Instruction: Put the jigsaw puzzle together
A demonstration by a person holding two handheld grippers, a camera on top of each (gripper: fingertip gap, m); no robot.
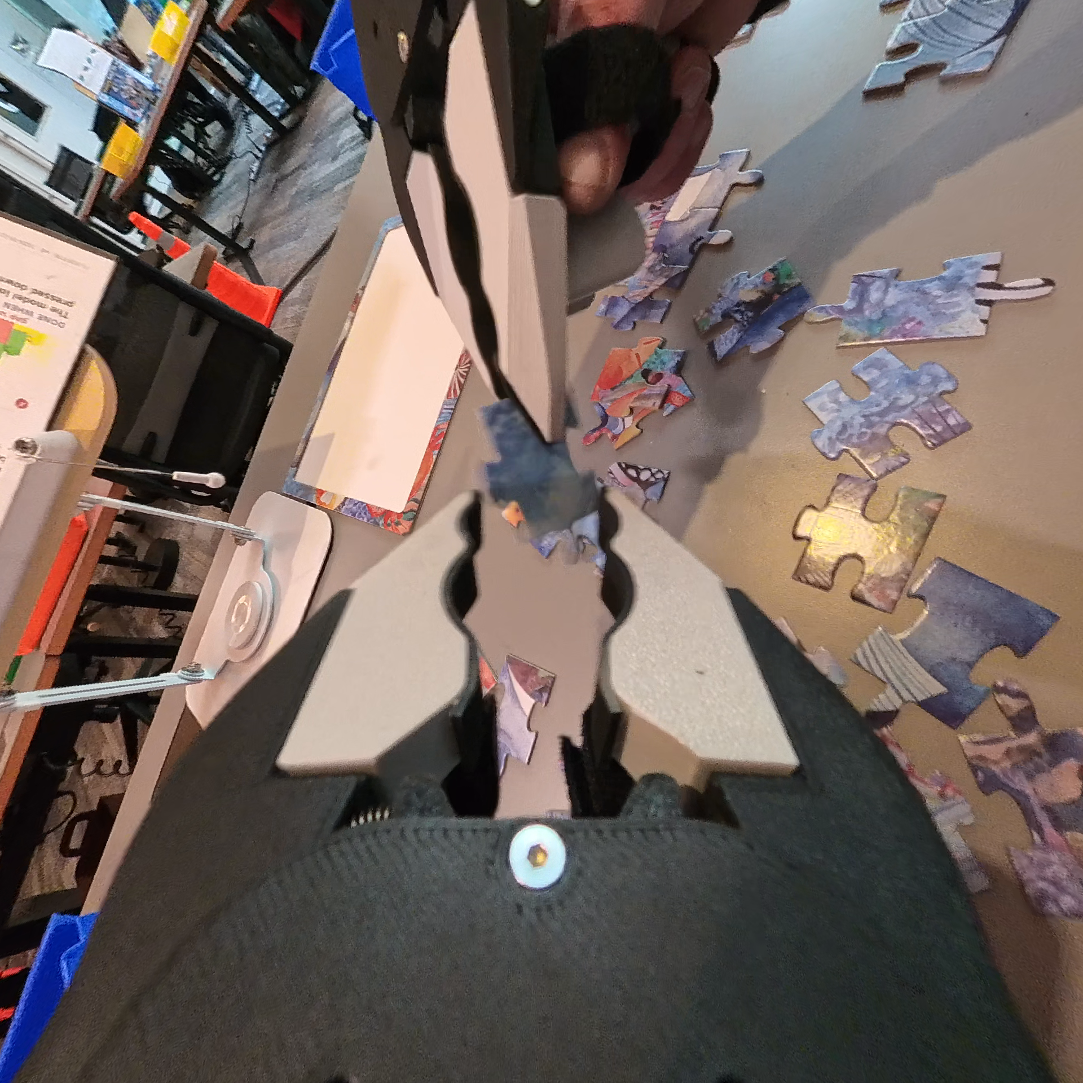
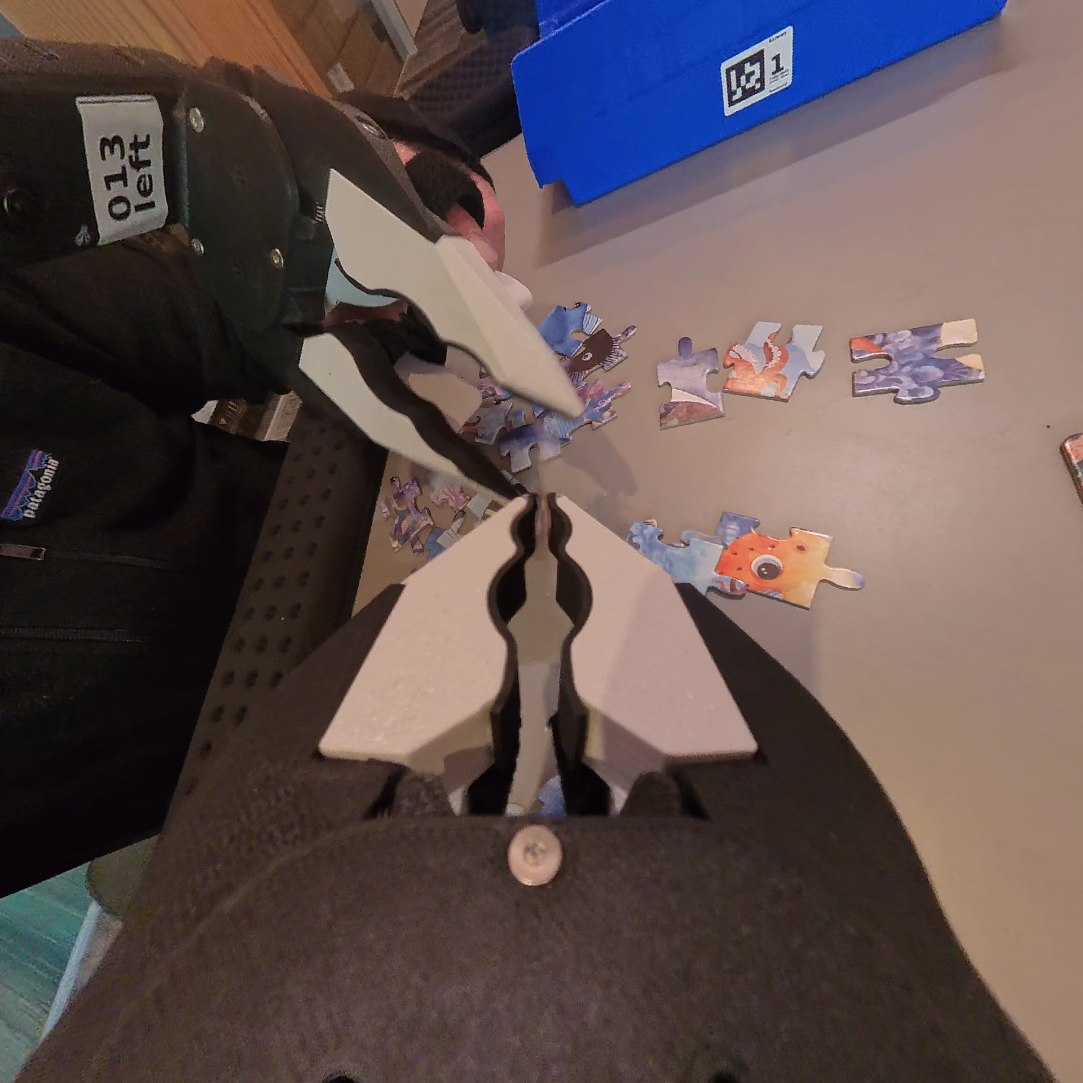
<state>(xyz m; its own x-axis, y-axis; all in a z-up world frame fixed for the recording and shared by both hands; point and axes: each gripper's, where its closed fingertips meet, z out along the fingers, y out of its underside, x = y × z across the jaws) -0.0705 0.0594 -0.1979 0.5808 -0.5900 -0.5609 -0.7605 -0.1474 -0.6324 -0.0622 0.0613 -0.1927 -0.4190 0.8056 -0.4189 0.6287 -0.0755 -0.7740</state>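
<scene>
My right gripper (image 2: pixel 542 505) is shut on a dark blue puzzle piece, seen edge-on between its tips (image 2: pixel 544 521). In the left wrist view it comes down from above (image 1: pixel 548 436) and holds that piece (image 1: pixel 527 469) over the table. My left gripper (image 1: pixel 539 504) is open, its tips on either side of the piece; I cannot tell if they touch it. It also shows open in the right wrist view (image 2: pixel 542 451). The puzzle frame (image 1: pixel 363 505), white inside with a colourful border, lies just left of the grippers. Several loose pieces lie to the right, such as an orange one (image 1: pixel 639 387).
A blue bin (image 2: pixel 732 76) stands at the back of the grey table. Joined fish pieces (image 2: pixel 773 562) and an octopus piece (image 2: pixel 773 360) lie right of the grippers. A white pad with a metal bracket (image 1: pixel 264 586) sits by the table edge. A gloved hand (image 1: pixel 615 117) holds the right gripper. Less than 4 cm separates the two grippers' tips.
</scene>
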